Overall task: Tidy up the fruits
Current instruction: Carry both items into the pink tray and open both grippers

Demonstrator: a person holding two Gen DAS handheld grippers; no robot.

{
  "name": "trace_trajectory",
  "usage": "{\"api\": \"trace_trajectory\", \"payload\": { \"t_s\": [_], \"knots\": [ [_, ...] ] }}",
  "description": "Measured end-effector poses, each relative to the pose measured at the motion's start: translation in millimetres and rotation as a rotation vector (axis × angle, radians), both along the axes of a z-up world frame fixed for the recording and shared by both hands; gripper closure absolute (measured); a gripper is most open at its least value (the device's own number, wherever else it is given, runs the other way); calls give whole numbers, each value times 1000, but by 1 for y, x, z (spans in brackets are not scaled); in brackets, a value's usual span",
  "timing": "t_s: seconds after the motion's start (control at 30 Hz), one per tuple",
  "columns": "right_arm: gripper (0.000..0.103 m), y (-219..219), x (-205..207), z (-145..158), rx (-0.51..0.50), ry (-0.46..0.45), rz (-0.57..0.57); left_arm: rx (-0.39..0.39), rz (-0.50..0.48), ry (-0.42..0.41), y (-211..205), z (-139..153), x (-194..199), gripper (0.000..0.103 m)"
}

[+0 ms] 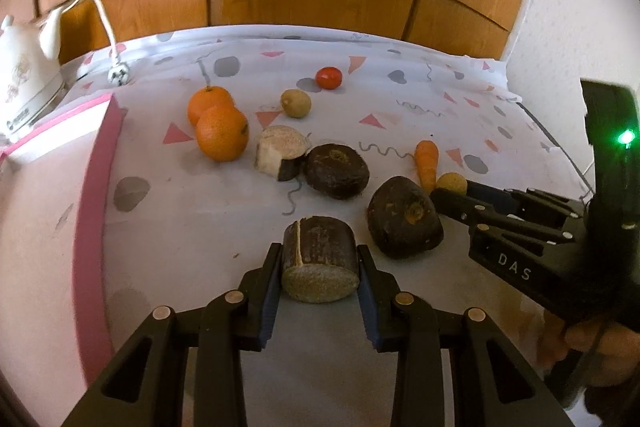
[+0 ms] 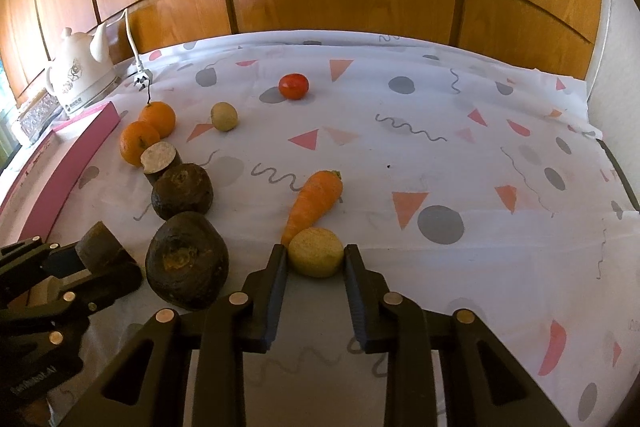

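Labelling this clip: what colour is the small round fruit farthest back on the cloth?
Red; the small round tomato-like fruit shows best in the right wrist view.

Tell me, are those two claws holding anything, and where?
Left gripper clamps a dark cut root chunk by its sides; right gripper clamps a pale yellow slice by its edges.

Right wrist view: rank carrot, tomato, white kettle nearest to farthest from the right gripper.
From the right gripper:
1. Carrot, just beyond the fingertips, slightly left.
2. Tomato, far centre of the tablecloth.
3. White kettle, back left corner by the wall.
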State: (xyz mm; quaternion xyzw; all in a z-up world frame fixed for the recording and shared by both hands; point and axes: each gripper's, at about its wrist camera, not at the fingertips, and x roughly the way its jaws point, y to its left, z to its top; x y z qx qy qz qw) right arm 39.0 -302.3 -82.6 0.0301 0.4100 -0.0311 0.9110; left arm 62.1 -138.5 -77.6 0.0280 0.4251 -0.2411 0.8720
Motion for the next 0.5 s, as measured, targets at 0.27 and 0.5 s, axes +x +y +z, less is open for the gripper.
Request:
{"api": "trace_trajectory", "payload": {
  "t_s": [0.27, 0.5],
  "knots": [
    [75, 3, -10, 2, -19, 0, -25, -25, 88, -46, 37, 34, -9, 68],
    [75, 2, -34, 17, -19, -17, -56, -25, 255, -58, 95, 48, -2, 68]
  ]
}}
